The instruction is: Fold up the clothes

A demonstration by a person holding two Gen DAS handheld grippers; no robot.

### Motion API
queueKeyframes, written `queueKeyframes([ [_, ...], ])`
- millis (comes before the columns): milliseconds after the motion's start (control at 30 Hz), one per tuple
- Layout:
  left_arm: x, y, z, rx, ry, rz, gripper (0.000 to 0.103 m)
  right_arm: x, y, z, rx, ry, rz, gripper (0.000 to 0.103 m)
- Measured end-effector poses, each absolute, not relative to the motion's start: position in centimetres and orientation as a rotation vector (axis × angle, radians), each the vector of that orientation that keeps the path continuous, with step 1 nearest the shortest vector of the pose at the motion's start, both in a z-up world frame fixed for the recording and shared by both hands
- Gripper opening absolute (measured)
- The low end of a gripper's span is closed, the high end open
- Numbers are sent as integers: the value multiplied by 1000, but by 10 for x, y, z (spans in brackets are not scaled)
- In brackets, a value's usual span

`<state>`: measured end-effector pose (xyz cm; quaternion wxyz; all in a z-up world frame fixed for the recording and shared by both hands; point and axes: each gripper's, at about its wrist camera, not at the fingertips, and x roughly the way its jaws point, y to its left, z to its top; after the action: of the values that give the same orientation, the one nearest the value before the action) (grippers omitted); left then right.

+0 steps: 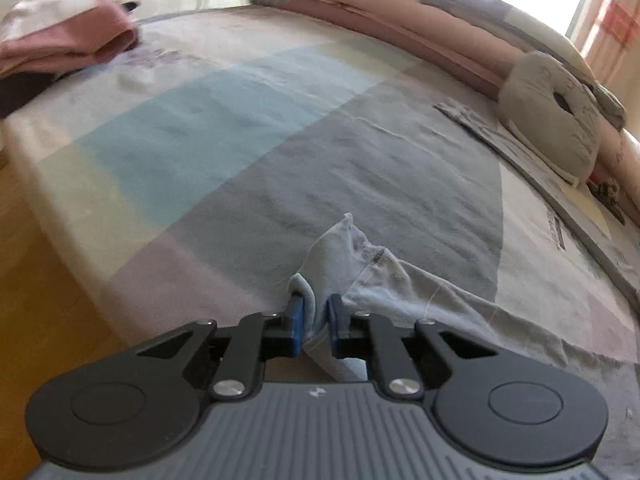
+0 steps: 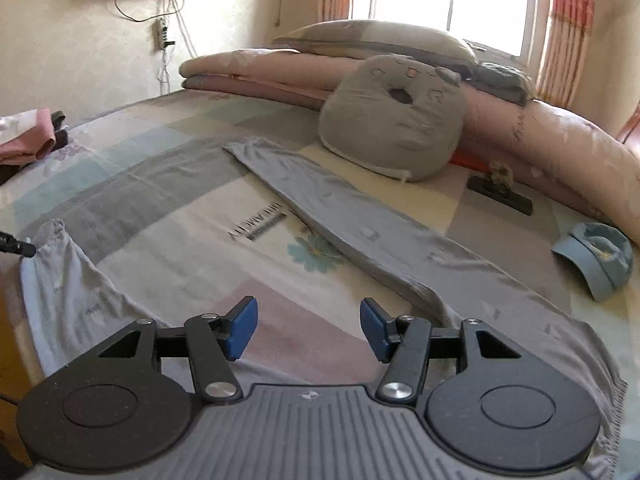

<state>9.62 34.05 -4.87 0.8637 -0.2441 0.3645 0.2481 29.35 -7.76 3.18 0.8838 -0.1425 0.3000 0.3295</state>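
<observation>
Bed (image 2: 168, 208) first: its patchwork cover carries the light grey trousers (image 2: 360, 232) spread in a V, one leg running toward the cat cushion (image 2: 394, 120), the other toward my left side. My left tool (image 1: 314, 314) is clenched on that nearer leg's cuff (image 1: 344, 252), while my right tool (image 2: 308, 328) hangs released above the crotch. I should carry the cuff across onto the far leg, keeping the fabric taut and low.

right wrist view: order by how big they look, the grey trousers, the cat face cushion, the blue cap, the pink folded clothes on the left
1. grey trousers, spread across most of the bed
2. cat face cushion
3. blue cap
4. pink folded clothes

The pink pile lies farther off and is cut by the frame edge, so its rank against the cap is unsure.
</observation>
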Motion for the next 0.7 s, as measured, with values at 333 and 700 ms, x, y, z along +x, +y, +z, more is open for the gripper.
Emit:
queueKeyframes([
  [333, 91, 359, -19, -390, 743, 558, 31, 309, -33, 20, -320, 711, 687, 68],
  [700, 140, 344, -45, -394, 869, 240, 48, 294, -42, 10, -277, 870, 518, 81],
])
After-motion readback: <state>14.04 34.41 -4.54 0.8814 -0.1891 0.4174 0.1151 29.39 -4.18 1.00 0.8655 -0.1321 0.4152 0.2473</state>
